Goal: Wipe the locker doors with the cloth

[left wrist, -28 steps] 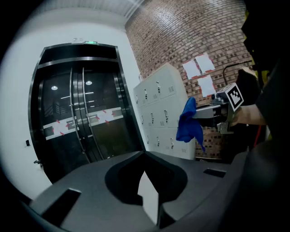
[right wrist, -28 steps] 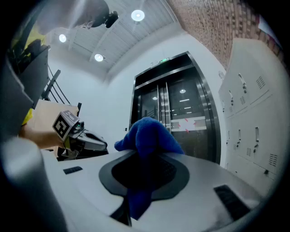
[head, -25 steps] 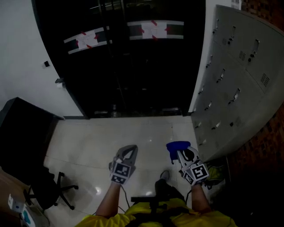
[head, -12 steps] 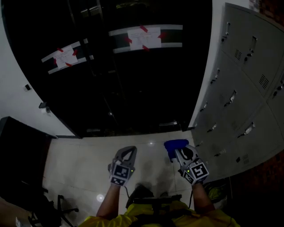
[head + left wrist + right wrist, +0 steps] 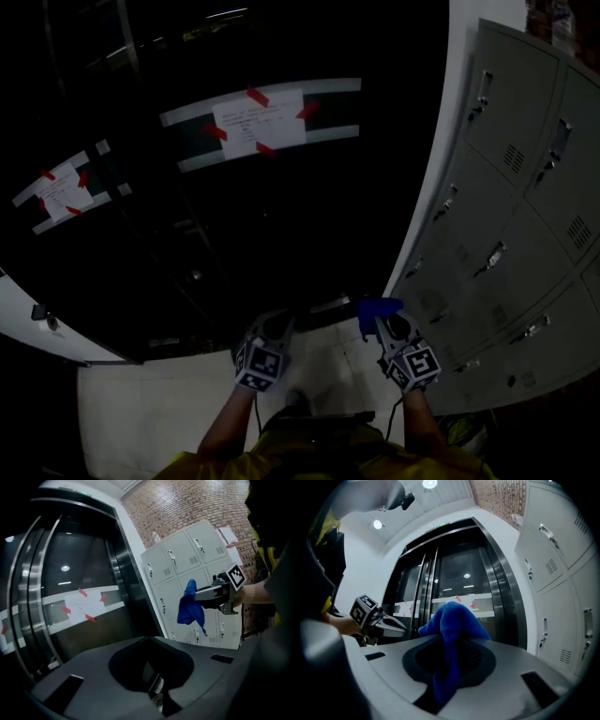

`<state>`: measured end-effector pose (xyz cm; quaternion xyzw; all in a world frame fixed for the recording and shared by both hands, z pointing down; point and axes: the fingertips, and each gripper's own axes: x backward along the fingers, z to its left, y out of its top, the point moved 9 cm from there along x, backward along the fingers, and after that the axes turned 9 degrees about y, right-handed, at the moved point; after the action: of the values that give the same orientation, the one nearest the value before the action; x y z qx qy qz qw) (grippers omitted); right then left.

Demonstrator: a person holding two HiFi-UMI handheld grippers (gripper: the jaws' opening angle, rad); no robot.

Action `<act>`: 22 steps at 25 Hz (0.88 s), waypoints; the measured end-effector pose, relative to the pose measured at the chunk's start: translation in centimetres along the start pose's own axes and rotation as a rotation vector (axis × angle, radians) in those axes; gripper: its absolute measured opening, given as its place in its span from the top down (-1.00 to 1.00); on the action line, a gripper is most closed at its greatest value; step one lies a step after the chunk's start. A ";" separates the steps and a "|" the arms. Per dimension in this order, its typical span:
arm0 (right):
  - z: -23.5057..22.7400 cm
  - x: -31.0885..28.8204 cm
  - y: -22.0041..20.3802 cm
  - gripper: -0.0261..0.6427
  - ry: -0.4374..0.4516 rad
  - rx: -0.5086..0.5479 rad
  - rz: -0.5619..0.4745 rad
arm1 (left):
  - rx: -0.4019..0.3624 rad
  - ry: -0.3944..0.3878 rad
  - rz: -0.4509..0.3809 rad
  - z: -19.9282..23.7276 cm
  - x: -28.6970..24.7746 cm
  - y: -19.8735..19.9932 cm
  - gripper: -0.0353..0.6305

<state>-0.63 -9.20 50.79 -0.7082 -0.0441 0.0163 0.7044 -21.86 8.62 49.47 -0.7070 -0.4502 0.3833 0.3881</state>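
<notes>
Dark curved glass doors (image 5: 234,244) in metal frames fill far side. Pale band across glass carries paper notice (image 5: 258,122) taped at corners with red tape; second notice (image 5: 58,190) further left. White wall strip (image 5: 457,94) runs between glass and grey lockers (image 5: 506,234). Pale glossy tile floor (image 5: 159,422) below. Red brick wall (image 5: 187,503) above lockers. Round ceiling lights (image 5: 430,483) lit, white ceiling.

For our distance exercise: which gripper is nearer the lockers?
Right. The right gripper, holding the cloth, is close beside the lockers; the left gripper is further out, on the right gripper's far side from them.
</notes>
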 end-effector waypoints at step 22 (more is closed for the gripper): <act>-21.0 4.9 4.1 0.72 -0.756 0.112 -0.025 | -0.120 -0.686 -0.385 -9.6 -36.9 15.1 0.89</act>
<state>6.25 -29.74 47.01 -0.6121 -0.3085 0.2704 0.6761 -19.26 -32.22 46.95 -0.4619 -0.6997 0.4905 0.2377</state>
